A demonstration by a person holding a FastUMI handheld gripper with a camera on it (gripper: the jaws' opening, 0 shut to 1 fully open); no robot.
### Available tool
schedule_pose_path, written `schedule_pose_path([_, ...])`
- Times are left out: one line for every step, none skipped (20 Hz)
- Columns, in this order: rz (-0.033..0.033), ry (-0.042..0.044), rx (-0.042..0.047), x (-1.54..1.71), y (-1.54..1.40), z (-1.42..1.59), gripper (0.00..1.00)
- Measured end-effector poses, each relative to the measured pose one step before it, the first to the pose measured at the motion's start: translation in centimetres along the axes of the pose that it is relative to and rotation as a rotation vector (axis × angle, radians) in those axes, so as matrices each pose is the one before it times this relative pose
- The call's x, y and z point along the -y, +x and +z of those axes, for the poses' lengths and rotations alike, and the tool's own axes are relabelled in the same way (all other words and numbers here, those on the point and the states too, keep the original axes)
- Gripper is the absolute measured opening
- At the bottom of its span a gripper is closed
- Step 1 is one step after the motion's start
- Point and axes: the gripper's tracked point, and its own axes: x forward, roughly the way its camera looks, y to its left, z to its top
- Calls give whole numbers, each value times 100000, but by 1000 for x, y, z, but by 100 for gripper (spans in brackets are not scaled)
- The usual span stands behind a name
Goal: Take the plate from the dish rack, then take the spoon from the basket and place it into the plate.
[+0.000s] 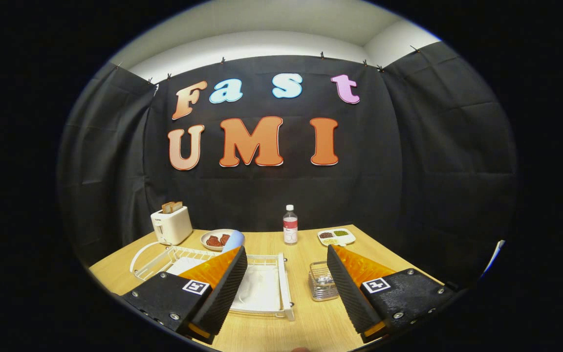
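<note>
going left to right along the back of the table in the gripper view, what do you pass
toaster → plate of red food → bottle → divided snack tray. Nearer, the open gripper hangs above the dish rack and wire basket.

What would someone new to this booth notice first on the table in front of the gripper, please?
Probably the gripper itself, its fingers wide apart above the wooden table, holding nothing. Between them lies the white dish rack, with a small wire basket beside it. Beyond stand a white toaster with bread, a water bottle and a divided tray of food.
</note>
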Motion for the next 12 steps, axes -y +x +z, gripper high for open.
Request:
schedule_pose_path([1019,-526,-936,-526,591,387,98])
schedule_pose_path([1353,-609,-857,-736,619,319,98])
schedule_pose_path([1075,-732,-528,-606,782,556,98])
schedule_pose_path([585,-1096,-804,-555,857,411,98])
schedule_pose_path([401,-1298,-1166,-571,1072,256,98])
schedule_pose_path([1360,-1166,-1299,-862,1066,104,98])
schedule_pose_path([1537,-593,-1836,-979,1065,-22,98])
schedule_pose_path([1977,-52,-2055,-940,984,-124,98])
schedule_pose_path([2202,637,-2678,-993,1046,-218,98])
schedule_pose_path([1429,193,-2181,-738,1103,-428,98])
schedule_pose_path([-42,-625,-2094,-334,1196,-358,98])
schedule_pose_path([-1165,-1402,-2111,-271,1101,-495,98])
